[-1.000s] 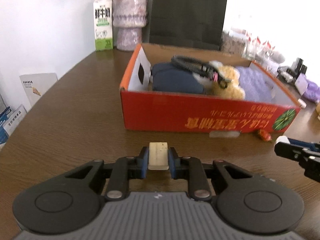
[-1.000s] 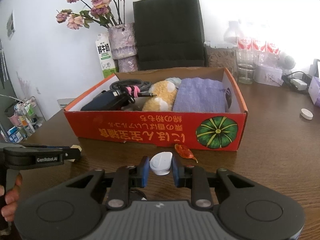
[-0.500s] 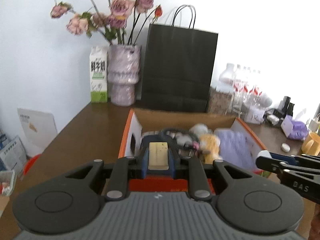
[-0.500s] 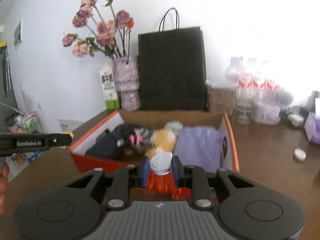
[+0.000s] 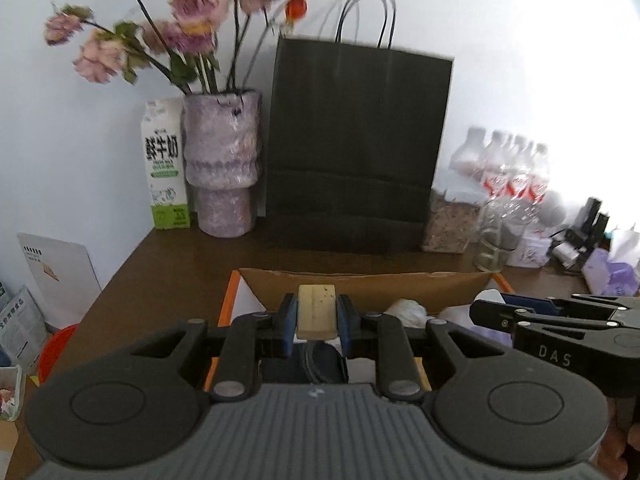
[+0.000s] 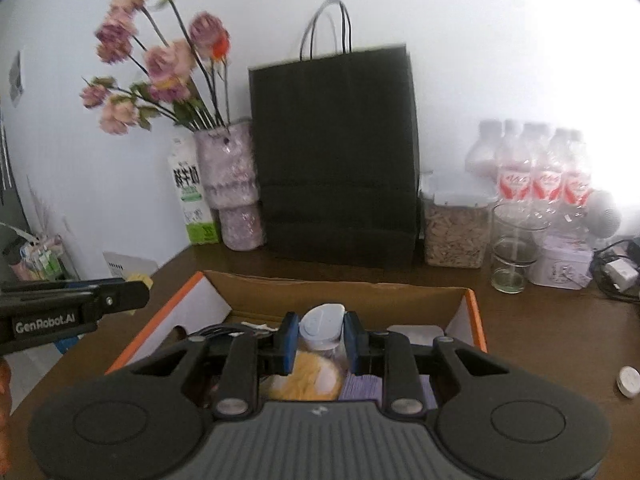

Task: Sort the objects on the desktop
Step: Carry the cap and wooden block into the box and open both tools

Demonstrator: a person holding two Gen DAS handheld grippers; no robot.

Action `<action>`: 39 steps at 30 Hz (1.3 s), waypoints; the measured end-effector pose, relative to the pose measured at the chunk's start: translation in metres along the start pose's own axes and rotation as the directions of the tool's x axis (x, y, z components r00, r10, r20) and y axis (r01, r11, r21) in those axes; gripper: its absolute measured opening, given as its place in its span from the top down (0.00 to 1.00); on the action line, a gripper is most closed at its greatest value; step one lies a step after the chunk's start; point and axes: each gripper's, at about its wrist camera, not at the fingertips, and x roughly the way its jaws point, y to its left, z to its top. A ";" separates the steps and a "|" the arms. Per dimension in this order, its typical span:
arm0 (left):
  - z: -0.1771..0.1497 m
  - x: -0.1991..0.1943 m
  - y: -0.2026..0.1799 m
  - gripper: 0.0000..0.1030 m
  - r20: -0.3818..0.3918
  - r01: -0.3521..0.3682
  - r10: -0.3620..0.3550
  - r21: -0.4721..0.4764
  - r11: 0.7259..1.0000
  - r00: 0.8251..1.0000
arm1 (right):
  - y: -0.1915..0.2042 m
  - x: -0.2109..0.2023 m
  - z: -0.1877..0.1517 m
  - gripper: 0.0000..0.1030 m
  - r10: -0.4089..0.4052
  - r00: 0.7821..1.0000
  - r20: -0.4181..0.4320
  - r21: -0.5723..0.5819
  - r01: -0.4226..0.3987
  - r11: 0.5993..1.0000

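A: What is held in the left gripper [image 5: 317,317]?

B: A small pale-yellow rectangular block [image 5: 316,314], perhaps an eraser, is clamped between the narrow blue pads. It is carried above the open orange cardboard box [image 5: 362,285] that stands in the middle of the brown wooden desk [image 5: 176,264], toward its back edge. The long axis of the block is pointed forward, away from the gripper, and the grip is taken across its short sides.

A: And in the right gripper [image 6: 319,337]?

B: A small white plastic case with a rounded end [image 6: 321,326] is pinched there, also over the box. Its rounded end is pointed forward and a little up.

A: How are these two things expected to handle?

B: Both are judged to be light. The block looks a little soft and not slippery, so a mild squeeze should be enough. The case is hard and smooth, so it could slide out if the pads are loosened early.

A: What lies underneath?

B: A fluffy yellow plush toy [image 6: 300,378] and a lilac cloth [image 6: 362,386], so a soft landing is expected.
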 end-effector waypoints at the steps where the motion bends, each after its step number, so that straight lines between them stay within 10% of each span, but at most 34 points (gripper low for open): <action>1: 0.005 0.011 -0.001 0.80 -0.025 -0.003 0.003 0.006 1.000 1.000 | -0.001 0.010 0.003 0.78 -0.002 1.000 -0.019 0.001 0.002 1.000; 12: 0.021 0.129 -0.007 0.80 -0.287 -0.079 0.092 0.055 0.995 0.954 | -0.025 0.110 0.022 0.78 -0.058 0.972 -0.227 -0.013 0.056 0.998; 24: 0.012 0.163 0.003 0.79 -0.405 -0.067 0.076 0.037 0.997 0.911 | -0.037 0.132 0.017 0.74 -0.040 0.956 -0.292 0.022 0.048 0.999; 35: 0.022 0.127 0.000 0.10 -0.295 -0.085 0.101 0.067 0.994 0.950 | -0.030 0.106 0.021 0.23 -0.034 0.967 -0.253 0.009 0.037 0.999; 39: 0.024 0.103 0.002 0.00 -0.237 -0.087 0.100 0.063 0.994 0.966 | -0.025 0.089 0.022 0.06 -0.056 0.971 -0.233 -0.010 0.055 0.998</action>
